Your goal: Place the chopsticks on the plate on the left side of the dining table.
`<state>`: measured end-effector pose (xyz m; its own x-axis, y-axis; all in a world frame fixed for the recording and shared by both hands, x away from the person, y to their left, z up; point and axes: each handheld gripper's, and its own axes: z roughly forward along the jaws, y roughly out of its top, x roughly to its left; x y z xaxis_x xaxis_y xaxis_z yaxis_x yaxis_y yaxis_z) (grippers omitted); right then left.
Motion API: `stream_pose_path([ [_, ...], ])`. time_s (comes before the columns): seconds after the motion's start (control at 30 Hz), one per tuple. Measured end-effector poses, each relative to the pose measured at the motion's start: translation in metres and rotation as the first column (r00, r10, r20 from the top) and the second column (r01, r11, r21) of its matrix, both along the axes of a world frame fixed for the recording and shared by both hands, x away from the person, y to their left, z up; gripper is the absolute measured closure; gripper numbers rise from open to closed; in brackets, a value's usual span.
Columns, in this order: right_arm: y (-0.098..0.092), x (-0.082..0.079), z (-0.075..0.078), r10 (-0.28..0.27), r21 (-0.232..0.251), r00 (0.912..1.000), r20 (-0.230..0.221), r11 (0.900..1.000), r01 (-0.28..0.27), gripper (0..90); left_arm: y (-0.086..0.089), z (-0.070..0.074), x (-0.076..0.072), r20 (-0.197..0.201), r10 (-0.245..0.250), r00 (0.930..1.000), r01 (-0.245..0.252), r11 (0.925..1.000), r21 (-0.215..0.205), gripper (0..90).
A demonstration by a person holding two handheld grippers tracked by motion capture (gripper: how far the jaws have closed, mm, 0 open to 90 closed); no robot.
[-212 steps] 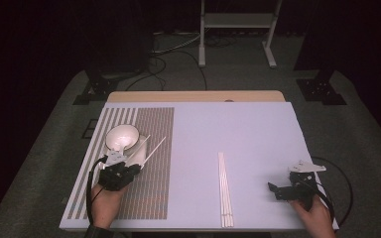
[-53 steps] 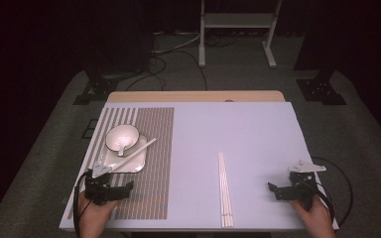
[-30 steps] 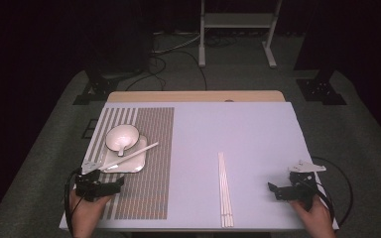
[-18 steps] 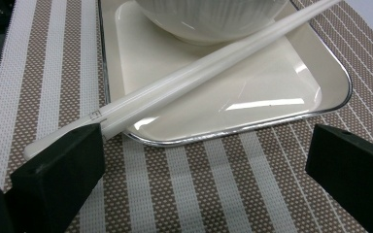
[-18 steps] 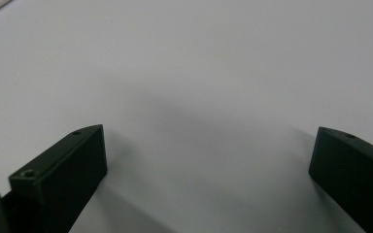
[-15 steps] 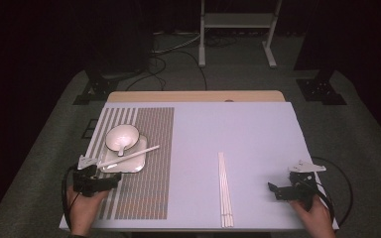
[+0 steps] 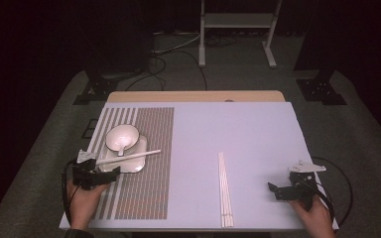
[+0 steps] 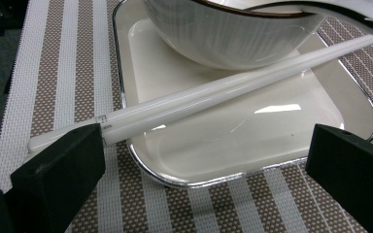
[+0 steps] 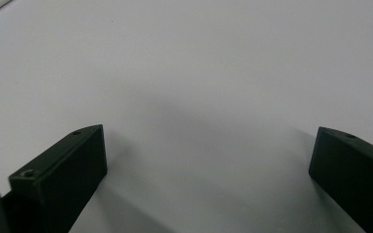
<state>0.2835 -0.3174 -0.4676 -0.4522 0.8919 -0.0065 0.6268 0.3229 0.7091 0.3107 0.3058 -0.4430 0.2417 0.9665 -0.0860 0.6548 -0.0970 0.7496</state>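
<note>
White chopsticks: a pair laid across the square plate, under the bowl, handles overhanging for pickup. Left gripper: jaws wide, empty, near-side of plate, one jaw beside the handles. Right gripper: wide, empty, well apart from plate, idle.

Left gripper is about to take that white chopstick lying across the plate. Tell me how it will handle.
The chopstick looks stiff, glossy, probably slippery. It bridges the plate rim, so nudged it may slide off.
</note>
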Motion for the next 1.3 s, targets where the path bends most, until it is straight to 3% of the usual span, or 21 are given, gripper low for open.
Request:
stream_pose_path([
  [0.7,0.0,0.0,0.0,0.001,0.0,1.0,-0.001,1.0,-0.001,0.0,-0.002,-0.001,0.017,0.007,-0.011,0.9999,0.011,0.9999,0.0,0.0],
  [1.2,0.0,0.0,0.0,0.001,0.0,1.0,-0.001,1.0,-0.001,0.0,0.007,0.006,0.01,0.027,0.015,0.9995,-0.015,0.9998,-0.013,0.1],
  [1.3,0.0,0.0,0.0,0.001,0.0,1.0,-0.001,1.0,-0.001,0.0,0.011,0.009,0.008,0.033,0.024,0.9992,-0.024,0.9997,-0.01,4.9],
])
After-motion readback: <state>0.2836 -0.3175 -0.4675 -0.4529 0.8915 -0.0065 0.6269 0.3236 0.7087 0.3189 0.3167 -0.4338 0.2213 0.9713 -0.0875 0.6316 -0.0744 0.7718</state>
